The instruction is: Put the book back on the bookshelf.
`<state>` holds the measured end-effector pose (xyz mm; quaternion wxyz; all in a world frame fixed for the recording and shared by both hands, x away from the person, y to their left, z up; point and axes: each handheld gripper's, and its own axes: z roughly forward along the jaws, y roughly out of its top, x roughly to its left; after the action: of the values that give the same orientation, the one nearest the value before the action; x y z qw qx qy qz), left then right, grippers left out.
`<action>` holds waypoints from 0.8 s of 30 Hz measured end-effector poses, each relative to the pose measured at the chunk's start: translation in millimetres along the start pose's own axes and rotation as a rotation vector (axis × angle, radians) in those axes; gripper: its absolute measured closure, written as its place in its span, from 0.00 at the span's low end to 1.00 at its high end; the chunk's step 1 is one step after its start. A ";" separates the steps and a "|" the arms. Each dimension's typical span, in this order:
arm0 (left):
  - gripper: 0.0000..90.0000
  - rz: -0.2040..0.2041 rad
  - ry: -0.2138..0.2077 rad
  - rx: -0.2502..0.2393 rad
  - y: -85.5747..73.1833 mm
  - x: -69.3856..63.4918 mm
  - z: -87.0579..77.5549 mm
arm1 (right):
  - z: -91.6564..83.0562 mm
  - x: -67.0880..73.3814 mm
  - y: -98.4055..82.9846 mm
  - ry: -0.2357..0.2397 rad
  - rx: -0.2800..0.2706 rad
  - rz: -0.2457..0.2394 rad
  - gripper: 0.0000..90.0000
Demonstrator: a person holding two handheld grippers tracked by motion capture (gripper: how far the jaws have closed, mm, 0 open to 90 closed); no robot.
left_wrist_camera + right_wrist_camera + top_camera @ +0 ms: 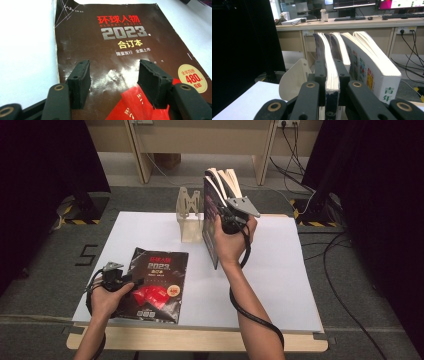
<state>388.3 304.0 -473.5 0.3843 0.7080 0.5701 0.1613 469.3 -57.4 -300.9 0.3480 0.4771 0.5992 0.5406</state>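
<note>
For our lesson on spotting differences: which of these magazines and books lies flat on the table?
The dark brown glossy magazine with red title, by the left gripper; the other books stand upright.

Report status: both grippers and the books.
Right gripper shut on upright book, beside the bookend. Left gripper open over dark magazine lying flat. Thick white book stands close alongside.

The flat magazine (pixel 120 62) had a glossy dark paper cover, creased and throwing back glare near its middle. The left gripper (pixel 113 80) wore matt black pads, rough and chipped, seemingly foam or rubber. The upright books (pixel 362 60) showed matt cream page edges. The table top (pixel 280 285) was smooth matt white; the book stand (pixel 189 215) looked like pale plastic.
</note>
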 end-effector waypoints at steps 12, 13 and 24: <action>0.47 0.004 0.004 0.000 0.4 -0.1 -0.5 | 4.6 -0.7 1.5 -0.005 -0.006 0.001 0.94; 0.47 0.002 0.002 -0.004 0.4 -0.1 -0.4 | 4.8 -0.6 1.4 -0.005 -0.004 0.006 0.94; 0.47 0.005 0.001 0.000 0.0 -0.9 -0.8 | 10.6 1.7 1.1 -0.016 -0.007 -0.005 0.94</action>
<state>387.5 303.4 -472.8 0.3838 0.7093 0.5684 0.1627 478.9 -52.4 -301.6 0.3559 0.4784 0.5957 0.5381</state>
